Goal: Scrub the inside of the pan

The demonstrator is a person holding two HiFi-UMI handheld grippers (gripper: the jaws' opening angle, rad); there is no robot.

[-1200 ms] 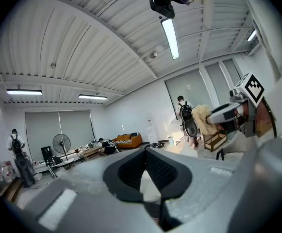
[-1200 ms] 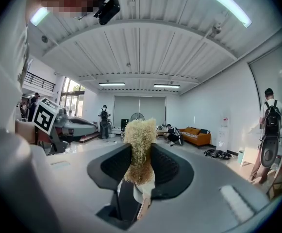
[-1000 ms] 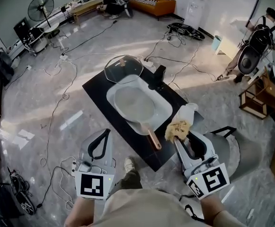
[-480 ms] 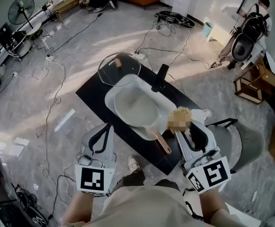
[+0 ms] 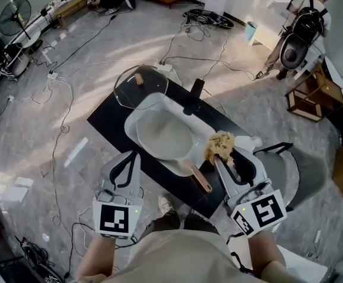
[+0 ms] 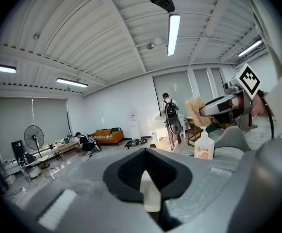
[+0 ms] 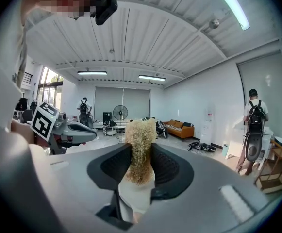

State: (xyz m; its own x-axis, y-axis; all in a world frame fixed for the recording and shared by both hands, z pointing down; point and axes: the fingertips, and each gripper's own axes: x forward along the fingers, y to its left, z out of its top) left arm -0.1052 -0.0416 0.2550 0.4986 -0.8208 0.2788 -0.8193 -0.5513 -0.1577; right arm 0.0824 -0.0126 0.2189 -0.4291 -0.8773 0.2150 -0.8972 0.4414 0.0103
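Observation:
A pale grey pan (image 5: 162, 135) with a copper handle (image 5: 201, 181) lies in a white basin (image 5: 137, 109) on a black table (image 5: 103, 118). My right gripper (image 5: 218, 158) is shut on a tan fuzzy scrubber (image 5: 219, 143), held just right of the pan and above its handle. In the right gripper view the scrubber (image 7: 141, 147) stands pinched between the jaws. My left gripper (image 5: 132, 157) hovers at the table's near left edge, jaws shut with nothing in them. The left gripper view shows the right gripper with the scrubber (image 6: 197, 111).
A glass lid (image 5: 140, 81) rests at the basin's far left corner. A black faucet (image 5: 193, 96) stands behind the pan. A white soap bottle (image 6: 204, 147) is at the table's right. Cables cross the floor; a grey chair (image 5: 289, 173) sits right; a person (image 5: 295, 34) walks beyond.
The right gripper has carried the scrubber slightly forward and closer to the pan. The left gripper has stayed shut and nearly still. The head view has shifted a little.

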